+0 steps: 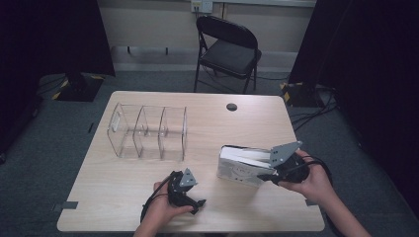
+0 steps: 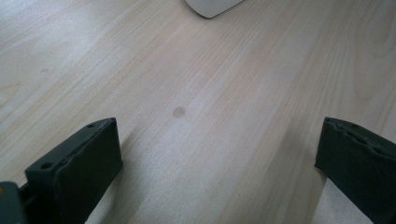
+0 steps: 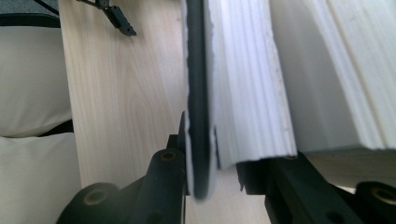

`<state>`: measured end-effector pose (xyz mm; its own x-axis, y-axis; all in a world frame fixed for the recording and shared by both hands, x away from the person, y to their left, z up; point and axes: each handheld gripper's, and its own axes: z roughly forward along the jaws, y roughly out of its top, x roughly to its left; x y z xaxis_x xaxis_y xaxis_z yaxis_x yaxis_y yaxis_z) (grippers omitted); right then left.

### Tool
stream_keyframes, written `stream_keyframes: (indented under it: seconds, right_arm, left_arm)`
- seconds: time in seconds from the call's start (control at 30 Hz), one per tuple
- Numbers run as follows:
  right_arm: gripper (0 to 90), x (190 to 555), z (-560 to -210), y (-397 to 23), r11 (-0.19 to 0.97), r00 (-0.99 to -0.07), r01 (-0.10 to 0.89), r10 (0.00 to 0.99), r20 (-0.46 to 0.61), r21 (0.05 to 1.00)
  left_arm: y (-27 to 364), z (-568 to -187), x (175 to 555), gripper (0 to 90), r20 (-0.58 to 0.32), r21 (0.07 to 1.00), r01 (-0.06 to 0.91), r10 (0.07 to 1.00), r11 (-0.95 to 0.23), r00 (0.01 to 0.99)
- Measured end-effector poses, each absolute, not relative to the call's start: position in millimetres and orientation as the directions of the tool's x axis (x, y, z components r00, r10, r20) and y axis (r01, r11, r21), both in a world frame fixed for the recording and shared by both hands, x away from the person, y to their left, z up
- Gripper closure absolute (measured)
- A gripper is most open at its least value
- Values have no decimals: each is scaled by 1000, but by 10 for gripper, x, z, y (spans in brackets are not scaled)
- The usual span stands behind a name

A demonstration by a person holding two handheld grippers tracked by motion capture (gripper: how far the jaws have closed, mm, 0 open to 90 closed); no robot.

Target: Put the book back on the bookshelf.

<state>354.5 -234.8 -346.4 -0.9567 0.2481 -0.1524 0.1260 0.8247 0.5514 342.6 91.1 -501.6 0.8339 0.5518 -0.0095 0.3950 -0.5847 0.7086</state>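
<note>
At the worktop's point(image 1: 123, 197) right, my right tool point(image 1: 267, 176) is clamping 1 book cover point(image 3: 198, 93); pages may tear. Left tool point(image 1: 197, 203) is gaping.

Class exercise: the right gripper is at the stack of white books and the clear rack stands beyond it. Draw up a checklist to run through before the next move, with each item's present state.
1. Right gripper closed on part of the stack of white books: ok; in the right gripper view its fingers clamp a dark cover and a block of pages.
2. Whole stack gripped: not ok; thicker page blocks lie outside the fingers.
3. Left gripper free: ok; open over the bare light wooden table.
4. Clear plastic three-slot rack upright: ok.
5. Rack slots empty: ok, as far as the high view tells.
6. Path from books to rack clear: ok.
</note>
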Motion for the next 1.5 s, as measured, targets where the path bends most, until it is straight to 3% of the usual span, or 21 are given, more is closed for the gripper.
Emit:
stream_keyframes:
  seconds: [1.27, 1.43, 1.5]
  right_arm:
    - [738, 3857, -3466, -2487, 771, -955, 207, 293, -46, 602]
    - [730, 3863, -3477, -2510, 760, -953, 206, 298, -49, 616]
    - [729, 3864, -3479, -2515, 757, -953, 209, 301, -47, 619]
  left_arm:
    - [906, -5024, 3431, 0, -11, 716, 393, 554, -577, 833]
    - [862, -4960, 3458, 0, -10, 659, 411, 539, -630, 843]
    - [829, -4915, 3478, 42, -12, 638, 417, 533, -648, 846]
